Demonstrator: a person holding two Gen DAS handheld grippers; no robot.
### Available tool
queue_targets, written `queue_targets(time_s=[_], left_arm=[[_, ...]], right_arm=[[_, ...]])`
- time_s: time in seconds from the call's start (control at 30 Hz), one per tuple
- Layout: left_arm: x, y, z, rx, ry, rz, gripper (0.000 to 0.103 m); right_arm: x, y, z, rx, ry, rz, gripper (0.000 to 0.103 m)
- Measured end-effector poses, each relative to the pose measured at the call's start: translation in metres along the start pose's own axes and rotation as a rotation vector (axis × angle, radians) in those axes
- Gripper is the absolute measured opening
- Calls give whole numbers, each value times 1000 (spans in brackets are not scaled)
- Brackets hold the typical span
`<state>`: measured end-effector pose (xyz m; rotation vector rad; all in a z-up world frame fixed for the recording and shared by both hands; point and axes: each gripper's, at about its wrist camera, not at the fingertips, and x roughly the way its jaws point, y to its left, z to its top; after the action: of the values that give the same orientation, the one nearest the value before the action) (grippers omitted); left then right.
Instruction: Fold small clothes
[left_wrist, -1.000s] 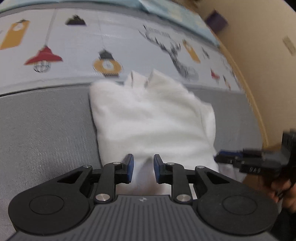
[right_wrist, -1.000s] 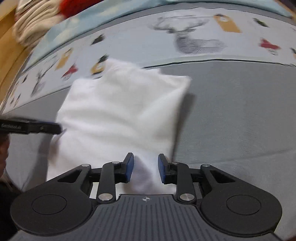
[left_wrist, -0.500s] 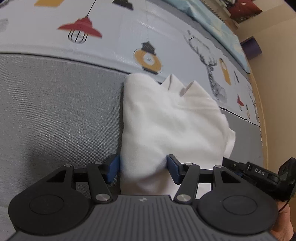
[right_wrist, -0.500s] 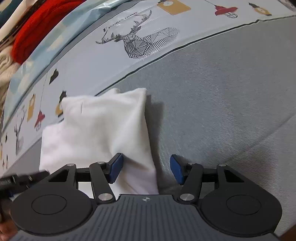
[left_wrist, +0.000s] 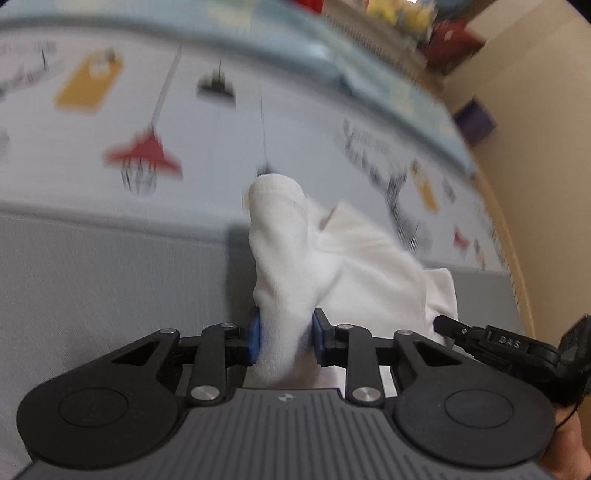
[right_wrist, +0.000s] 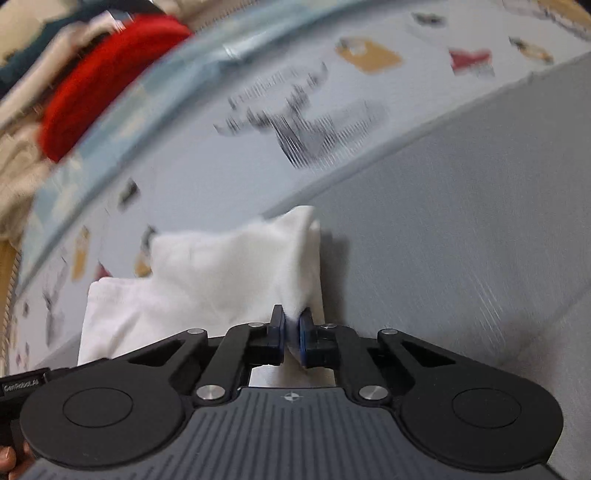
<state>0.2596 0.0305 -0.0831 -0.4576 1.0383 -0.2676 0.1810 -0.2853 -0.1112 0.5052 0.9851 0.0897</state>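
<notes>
A small white knitted cloth garment (left_wrist: 332, 266) is laid on a grey woven fabric surface (left_wrist: 110, 280), with its far edge reaching a pale blue sheet printed with red and yellow lamps and a line-drawn deer (left_wrist: 207, 140). The printed sheet is blurred in both views.

At the left side of the garment, the left gripper (left_wrist: 284, 338) is seen closed on a gathered bunch of the white cloth. The bunch is pressed between the two blue pads (left_wrist: 254, 338) and is raised above the grey surface into a rounded fold, which stands up on the far side of the jaws. The jaws of this gripper have just been closing, with the cloth between them. The gap is held fairly narrow by the thickness of the bunched material.

In the left wrist view, the black body of the right gripper (left_wrist: 498, 341) is seen at the right edge, touching the right side of the garment (right_wrist: 207, 280).

At the right side of the garment, the right gripper (right_wrist: 291, 332) is seen almost fully closed. A thin edge of the white cloth is pinched between its blue pads (right_wrist: 303, 338), and the cloth is pulled up into a ridge running from the jaws to the far right corner. The jaws of this gripper have just been closing on that edge. To the right of the garment, only the grey surface is seen.

At the far left of the right wrist view, a red knitted item (right_wrist: 107, 77) is lying among pale and dark clothes beyond the printed sheet.
</notes>
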Motion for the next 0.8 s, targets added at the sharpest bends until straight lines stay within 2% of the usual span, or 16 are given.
queue_targets(time_s=[0.1,0.13,0.17,0.2,0.23,0.3,0.4,0.5,0.53,0.6,0.63,0.67,0.73,0.8], left_arm=[[-27,9,8,-1,-159,56,38],[-33,14,13,-14,-188,79,40],[-37,22,14,-31,-190,75,42],[-39,30,15,-53,-173,61,45],[-39,39,14,-80,-142,47,45],[-36,52,12,-122,-76,50,45],[-33,63,4,-123,9,60,45],[-21,63,-5,-110,93,39,45],[-16,62,-9,-99,121,43,45],[-4,57,-17,-60,180,86,47],[-2,56,-21,-45,187,99,48],[-2,55,-22,-36,188,101,48],[-6,55,-25,-48,183,96,48],[-9,57,-29,-57,195,94,48]], right_arm=[[-18,22,3,-56,-154,86,10],[-22,29,3,-75,-199,78,17],[-24,31,2,-84,-218,49,35],[-22,33,2,-96,-214,2,44],[-19,35,1,-107,-196,-18,47],[-17,33,1,-105,-151,9,47],[-12,34,0,-119,-54,89,47],[-2,40,-8,-164,45,87,47],[4,41,-11,-186,81,71,45],[14,41,-18,-224,144,12,28],[15,40,-18,-220,147,12,13],[14,39,-17,-211,130,15,7],[8,40,-16,-217,80,-24,0],[6,34,-16,-193,65,-83,0]])
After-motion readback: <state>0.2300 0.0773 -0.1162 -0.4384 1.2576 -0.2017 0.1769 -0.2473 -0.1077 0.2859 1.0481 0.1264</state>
